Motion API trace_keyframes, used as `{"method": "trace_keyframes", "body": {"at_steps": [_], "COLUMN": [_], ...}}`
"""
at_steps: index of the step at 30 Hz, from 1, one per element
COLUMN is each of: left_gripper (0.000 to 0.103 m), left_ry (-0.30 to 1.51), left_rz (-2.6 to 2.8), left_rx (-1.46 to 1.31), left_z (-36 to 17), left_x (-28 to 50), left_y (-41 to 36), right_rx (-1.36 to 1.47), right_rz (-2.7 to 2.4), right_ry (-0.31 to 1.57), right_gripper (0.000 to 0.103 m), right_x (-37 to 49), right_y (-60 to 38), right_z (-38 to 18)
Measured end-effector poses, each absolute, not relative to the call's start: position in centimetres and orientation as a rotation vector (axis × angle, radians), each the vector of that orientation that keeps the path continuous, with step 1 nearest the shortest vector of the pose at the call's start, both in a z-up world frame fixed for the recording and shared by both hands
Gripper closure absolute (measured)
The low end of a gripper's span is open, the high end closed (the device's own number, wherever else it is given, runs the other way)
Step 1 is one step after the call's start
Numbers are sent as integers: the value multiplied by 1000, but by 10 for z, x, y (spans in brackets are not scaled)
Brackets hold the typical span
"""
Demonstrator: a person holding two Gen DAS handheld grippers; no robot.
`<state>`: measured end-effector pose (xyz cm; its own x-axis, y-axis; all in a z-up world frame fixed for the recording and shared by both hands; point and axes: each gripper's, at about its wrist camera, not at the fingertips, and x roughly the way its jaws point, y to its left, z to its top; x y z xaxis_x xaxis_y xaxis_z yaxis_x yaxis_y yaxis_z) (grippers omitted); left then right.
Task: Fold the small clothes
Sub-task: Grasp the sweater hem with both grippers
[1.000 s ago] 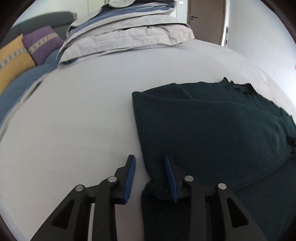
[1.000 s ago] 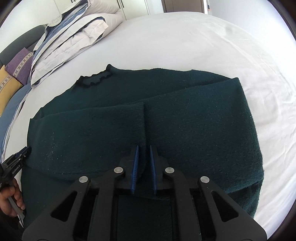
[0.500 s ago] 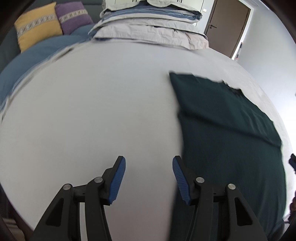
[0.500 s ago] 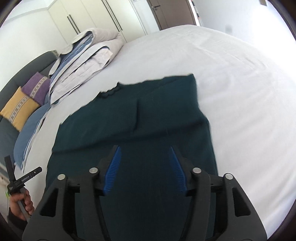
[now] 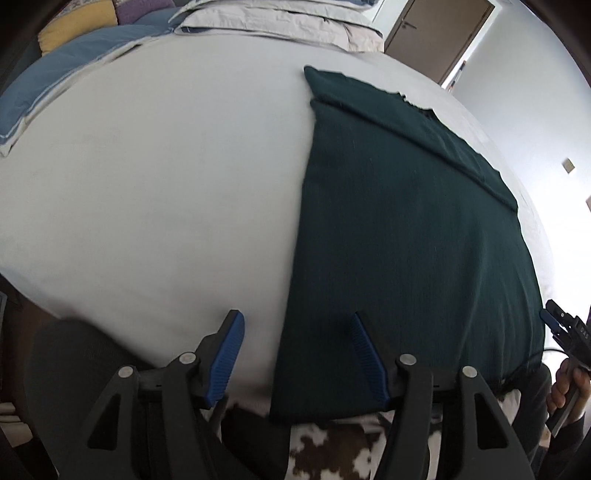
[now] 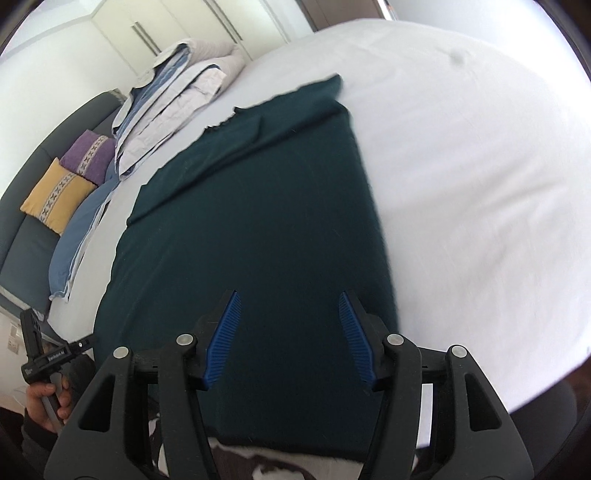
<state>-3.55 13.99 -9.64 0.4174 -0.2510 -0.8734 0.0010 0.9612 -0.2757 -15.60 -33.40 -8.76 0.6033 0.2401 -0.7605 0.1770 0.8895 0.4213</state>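
A dark green sweater lies flat on the white bed, sleeves folded in across its far part, its near hem hanging over the bed's front edge. It also shows in the right wrist view. My left gripper is open and empty, held above the sweater's near left edge. My right gripper is open and empty, held above the sweater's near right part. Each gripper shows at the edge of the other's view: the right one, the left one.
Folded grey and blue bedding is stacked at the bed's far side. Yellow and purple cushions lie on a dark sofa to the left. A brown and white cowhide rug lies below the bed's front edge. A door stands behind.
Both grippers have let go of the sweater, opened wide and drawn back toward the bed's front edge. The sweater now lies with its sleeves folded in.
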Motion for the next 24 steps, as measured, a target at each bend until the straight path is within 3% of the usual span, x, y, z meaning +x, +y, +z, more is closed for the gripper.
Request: {"method": "trace_keyframes", "body": {"at_steps": [9, 14, 21, 24], "left_gripper": [41, 66, 68, 83], "left_ry": [1176, 1210, 1224, 1222], "left_rz": [-257, -279, -307, -314], "left_rx": [-300, -388, -521, -568], "left_z": [-109, -117, -122, -123], "left_x": [-52, -54, -55, -56], "left_y": [144, 157, 173, 180], "right_rx": [543, 538, 564, 580], "right_rz": [48, 46, 28, 17], "right_ry": [930, 937, 949, 956], "right_gripper": [49, 49, 49, 49], "right_x": [-187, -193, -209, -216], "right_y": [-356, -362, -379, -388], "right_z": [-87, -83, -85, -86]}}
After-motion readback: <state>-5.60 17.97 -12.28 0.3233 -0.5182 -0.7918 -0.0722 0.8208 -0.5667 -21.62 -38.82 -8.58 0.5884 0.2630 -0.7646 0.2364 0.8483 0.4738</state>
